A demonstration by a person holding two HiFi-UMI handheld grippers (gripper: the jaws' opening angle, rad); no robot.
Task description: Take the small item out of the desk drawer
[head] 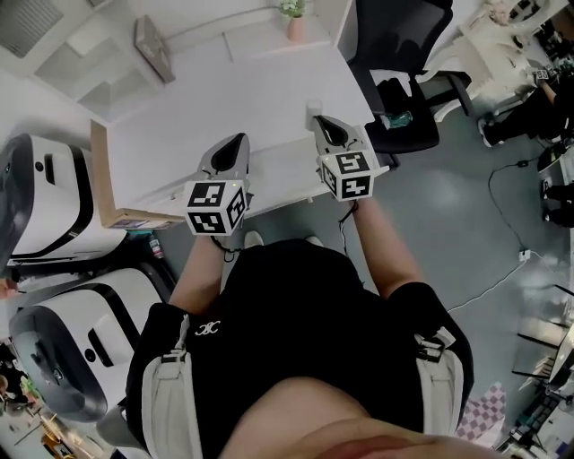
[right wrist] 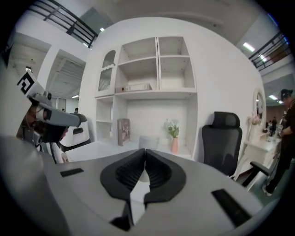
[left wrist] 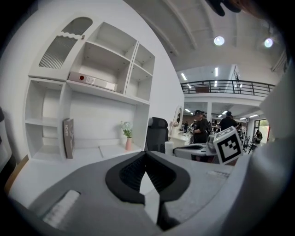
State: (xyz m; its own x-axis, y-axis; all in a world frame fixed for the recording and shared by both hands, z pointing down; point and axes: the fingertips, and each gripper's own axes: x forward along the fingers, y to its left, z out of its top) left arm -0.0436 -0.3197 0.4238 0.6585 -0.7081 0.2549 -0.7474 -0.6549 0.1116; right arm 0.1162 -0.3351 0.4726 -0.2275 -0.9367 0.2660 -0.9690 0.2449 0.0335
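Both grippers hover side by side over the front edge of the white desk (head: 224, 99). My left gripper (head: 235, 141) (left wrist: 146, 154) points across the desk, its dark pads meeting at the tip with nothing between them. My right gripper (head: 319, 120) (right wrist: 144, 150) is level with it on the right and is shut too; no item shows in its jaws. A small white cup (head: 314, 108) (right wrist: 148, 142) stands on the desk just beyond the right gripper's tip. No open drawer or small item shows in any view.
A shelf unit rises at the desk's back, with a book (head: 152, 47) (right wrist: 123, 132) and a plant in a pink vase (head: 293, 20) (left wrist: 127, 138). A black office chair (head: 404, 90) stands right of the desk. White machines (head: 45, 197) crowd the left.
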